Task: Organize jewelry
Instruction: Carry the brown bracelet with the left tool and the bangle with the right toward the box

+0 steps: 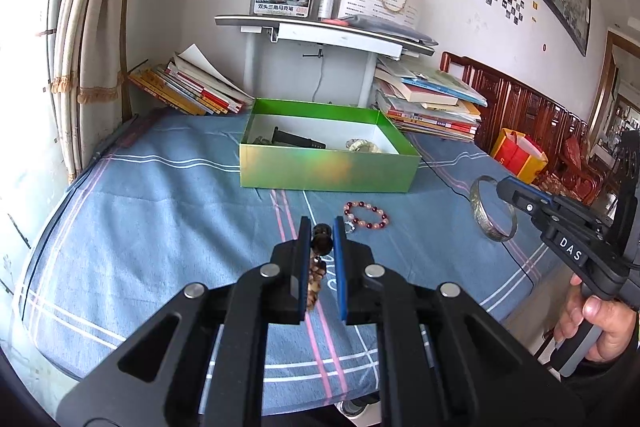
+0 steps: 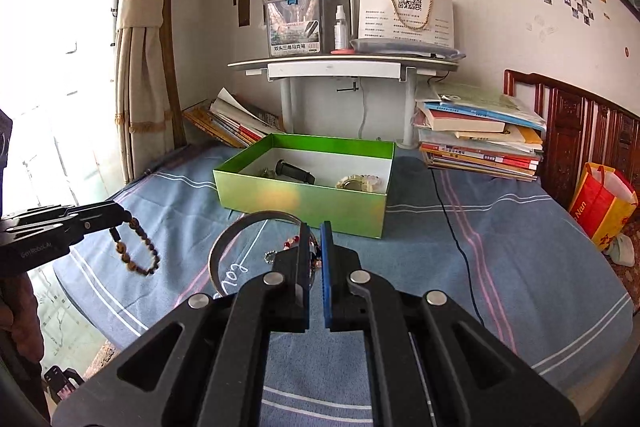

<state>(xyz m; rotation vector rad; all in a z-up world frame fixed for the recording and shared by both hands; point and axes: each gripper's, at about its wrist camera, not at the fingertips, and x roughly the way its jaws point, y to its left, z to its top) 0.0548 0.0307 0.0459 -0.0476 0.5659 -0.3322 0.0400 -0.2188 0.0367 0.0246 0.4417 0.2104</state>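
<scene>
Left wrist view: bedsheet (image 1: pixel 168 195); green box (image 1: pixel 328 167), partly filled; silver bangle (image 1: pixel 494 209) clenched in right gripper (image 1: pixel 505 189); brown bracelet (image 1: pixel 320 259) clenched in left gripper (image 1: pixel 321 229); red bracelet (image 1: pixel 366 215) left lying. Step judged: carry to box; release over it is called for.

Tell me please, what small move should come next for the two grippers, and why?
Probably carry both forward over the green box and release there. The left gripper is shut on a brown bead bracelet, the right gripper on a silver bangle, both lifted off the blue bedsheet. The box is open and already holds jewelry.
</scene>
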